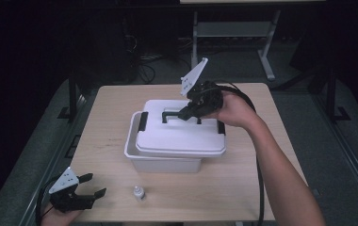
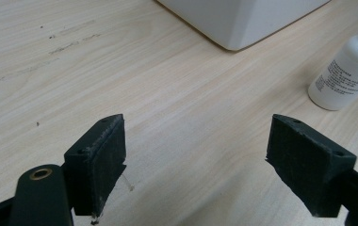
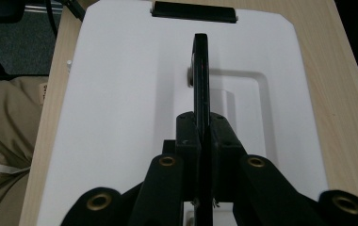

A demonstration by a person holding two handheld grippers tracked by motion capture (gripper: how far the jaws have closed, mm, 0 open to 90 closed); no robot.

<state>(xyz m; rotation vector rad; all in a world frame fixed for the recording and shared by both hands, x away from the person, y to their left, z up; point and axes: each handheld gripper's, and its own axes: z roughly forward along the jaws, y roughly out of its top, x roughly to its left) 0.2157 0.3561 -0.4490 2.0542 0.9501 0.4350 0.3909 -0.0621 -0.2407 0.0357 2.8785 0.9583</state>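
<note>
A white plastic box [image 1: 163, 162] stands mid-table with its white lid [image 1: 182, 139] lying askew on top, shifted to the right and back. My right gripper [image 1: 186, 113] is shut on the lid's black handle [image 1: 170, 114], which stands up from its recess. In the right gripper view the handle [image 3: 200, 70] runs edge-on between the closed pads of the right gripper [image 3: 204, 136], above the lid [image 3: 120, 117]. My left gripper [image 1: 94, 184] rests open at the table's front left corner. In its own view the left gripper [image 2: 196, 160] has bare wood between its pads.
A small white bottle [image 1: 139, 192] stands near the front edge, right of the left gripper; it appears as the bottle [image 2: 346, 75] beside the box corner [image 2: 243, 19]. Black latches sit on the lid ends [image 1: 142, 121]. Dark floor and a desk frame [image 1: 266, 56] lie beyond.
</note>
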